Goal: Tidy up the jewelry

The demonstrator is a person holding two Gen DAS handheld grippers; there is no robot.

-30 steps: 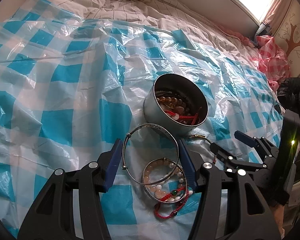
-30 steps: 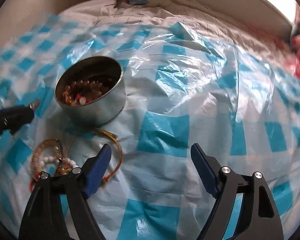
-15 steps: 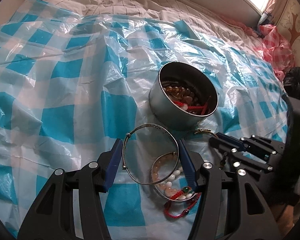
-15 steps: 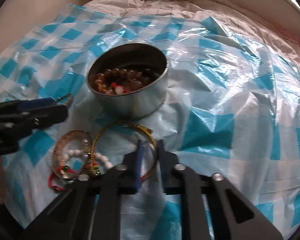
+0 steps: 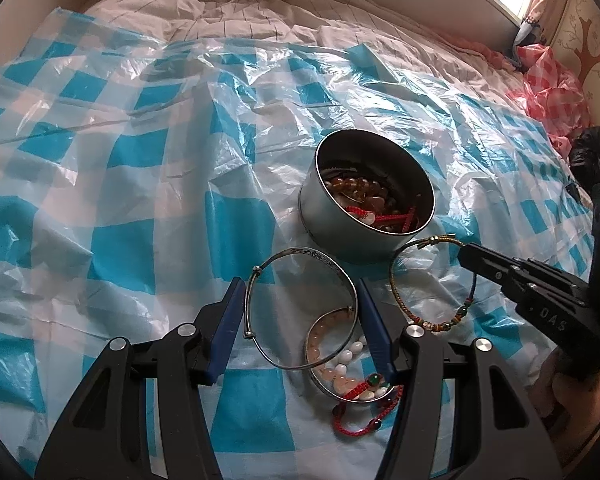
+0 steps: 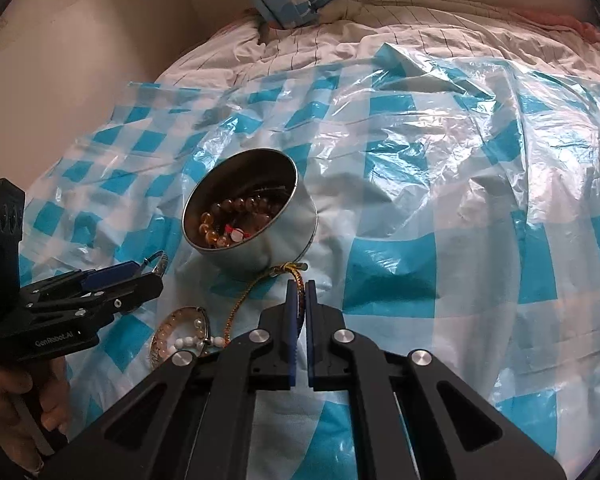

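Beads already lie in the tin [image 5: 366, 216]. The left gripper [image 5: 300, 320] clasps a bangle [image 5: 300, 308]; the right gripper [image 6: 299, 292] pinches a cord [image 5: 420, 280]; a bead pile [image 5: 352, 364] waits beneath them.

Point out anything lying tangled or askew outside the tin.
Beside the round tin, a pale bead bracelet, a smaller silver bangle and a red cord bracelet lie heaped and overlapping. The large silver bangle crosses over that heap, between the left gripper's fingers.

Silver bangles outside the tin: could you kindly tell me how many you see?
2: a large bangle in the left gripper, a smaller bangle overlapping its near edge. The tin may hide more.
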